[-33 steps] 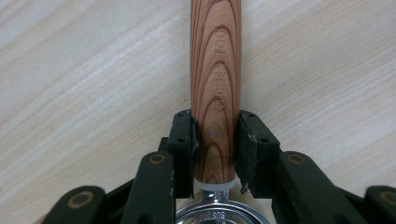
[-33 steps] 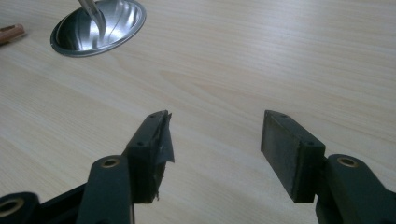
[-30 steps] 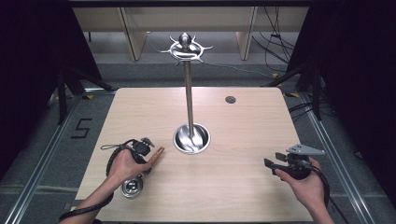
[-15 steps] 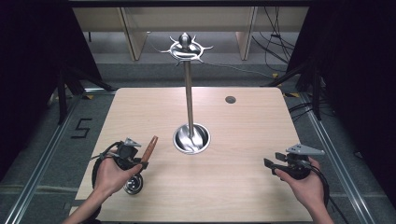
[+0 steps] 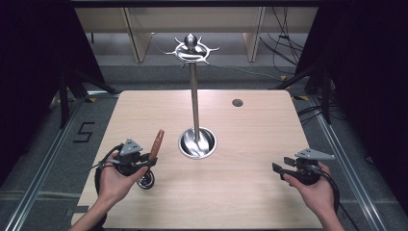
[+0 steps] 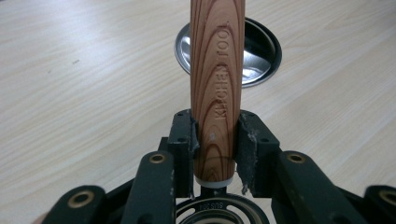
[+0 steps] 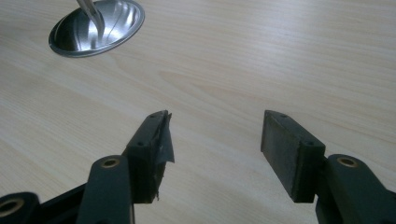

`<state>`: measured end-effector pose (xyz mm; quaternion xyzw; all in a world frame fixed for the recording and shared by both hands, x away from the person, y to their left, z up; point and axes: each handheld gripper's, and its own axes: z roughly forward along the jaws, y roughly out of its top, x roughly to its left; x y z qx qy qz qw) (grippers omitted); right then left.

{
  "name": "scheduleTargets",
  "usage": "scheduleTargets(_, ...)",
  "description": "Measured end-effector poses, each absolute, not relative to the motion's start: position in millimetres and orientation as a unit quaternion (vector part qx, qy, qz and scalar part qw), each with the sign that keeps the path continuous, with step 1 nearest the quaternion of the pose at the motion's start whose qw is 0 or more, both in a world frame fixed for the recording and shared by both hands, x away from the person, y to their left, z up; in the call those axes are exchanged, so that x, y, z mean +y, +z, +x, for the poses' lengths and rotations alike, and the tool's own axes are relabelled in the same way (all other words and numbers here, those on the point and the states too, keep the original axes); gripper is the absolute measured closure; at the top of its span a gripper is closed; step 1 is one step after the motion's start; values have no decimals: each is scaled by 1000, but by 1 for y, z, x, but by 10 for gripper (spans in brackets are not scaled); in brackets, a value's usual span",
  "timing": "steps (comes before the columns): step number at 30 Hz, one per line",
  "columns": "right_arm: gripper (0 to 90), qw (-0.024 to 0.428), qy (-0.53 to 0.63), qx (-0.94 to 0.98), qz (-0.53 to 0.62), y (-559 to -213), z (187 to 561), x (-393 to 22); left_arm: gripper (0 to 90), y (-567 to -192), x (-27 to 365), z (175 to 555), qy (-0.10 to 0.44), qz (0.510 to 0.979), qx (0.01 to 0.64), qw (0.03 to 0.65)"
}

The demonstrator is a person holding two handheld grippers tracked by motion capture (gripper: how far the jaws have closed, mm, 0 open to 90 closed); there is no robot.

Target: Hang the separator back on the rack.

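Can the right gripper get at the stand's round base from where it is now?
Probably yes: the right gripper is open and empty, and bare table lies between it and the base.

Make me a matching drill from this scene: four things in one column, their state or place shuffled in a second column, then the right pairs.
Things:
1. left gripper
2. right gripper
3. wooden handle
4. metal stand

States or places:
A. jaws apart, nothing between them
B. upright at the middle of the table, round base on the wood
C. stamped KITCHEN TOOL, clamped between two black pads
D. shut on a utensil

Pairs: 1-D, 2-A, 3-C, 4-B
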<state>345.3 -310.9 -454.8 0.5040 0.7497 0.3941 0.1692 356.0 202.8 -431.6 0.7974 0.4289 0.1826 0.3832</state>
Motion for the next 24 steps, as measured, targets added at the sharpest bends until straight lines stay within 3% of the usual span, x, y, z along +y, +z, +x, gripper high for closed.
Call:
scheduleTargets(6, 429, 184, 392, 757, 490, -455, 347, -313, 682, -429, 203, 355, 189, 784, 427, 408)
scheduleTargets(7, 429, 169, 394, 749, 504, -455, 345, -310, 682, -428, 203, 354, 192, 780, 425, 418)
scheduleTargets(13, 429, 184, 389, 759, 488, -455, 347, -313, 682, -424, 200, 352, 209, 760, 423, 447)
scheduleTargets(24, 429, 169, 395, 749, 505, -455, 345, -311, 682, -415, 196, 347, 238, 739, 409, 479)
